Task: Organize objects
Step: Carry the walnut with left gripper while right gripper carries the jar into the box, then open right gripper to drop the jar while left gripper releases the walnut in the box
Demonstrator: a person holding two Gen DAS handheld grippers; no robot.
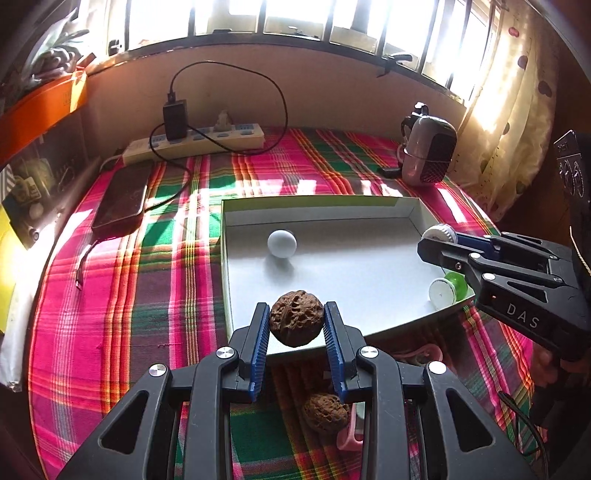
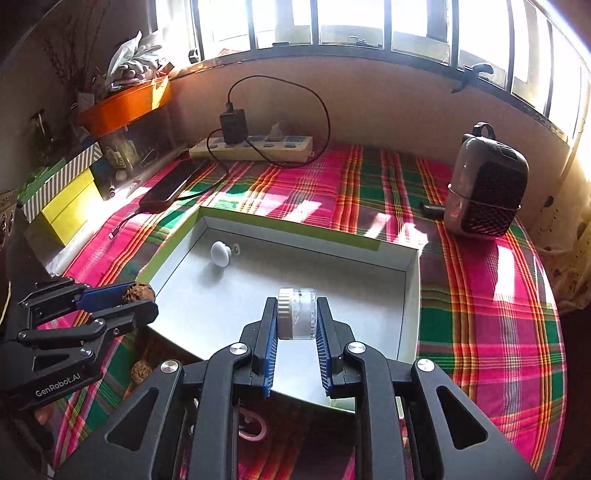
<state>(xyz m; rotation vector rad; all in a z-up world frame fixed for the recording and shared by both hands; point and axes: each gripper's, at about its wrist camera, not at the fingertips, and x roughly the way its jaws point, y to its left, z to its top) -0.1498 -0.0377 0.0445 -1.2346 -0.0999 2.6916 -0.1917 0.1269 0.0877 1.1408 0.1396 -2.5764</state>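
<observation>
Nearest the cameras, the left gripper (image 1: 297, 325) held a brown walnut (image 1: 296, 318) pinched between its blue pads, raised just over the near edge of a shallow white box (image 1: 317, 201). The right gripper (image 2: 296, 321) was clamped on a small clear plastic jar with a ribbed cap (image 2: 297, 314), held over the box's near right part. Both loads were in the air, not yet set down.

Below the left gripper, a second walnut (image 1: 325, 412) lay on the pink and green plaid cloth (image 1: 129, 295), outside the box, touching a pink plastic item (image 1: 351, 437) too hidden to name. Judging from that, at least these two things were still to be gathered.

Inside the box, a green and white round container (image 1: 445, 290) lay on its side near the right wall, and a white ball-shaped knob (image 1: 282, 243) rested toward the far left corner. These two looked already sorted, so the task seemed roughly half done.

Farther off on the cloth lay a dark phone (image 1: 122, 201) at the left and a small heater-like appliance (image 1: 430, 151) at the right. A power strip with a black charger (image 1: 195, 142) sat against the wall under the barred window (image 1: 295, 18).
</observation>
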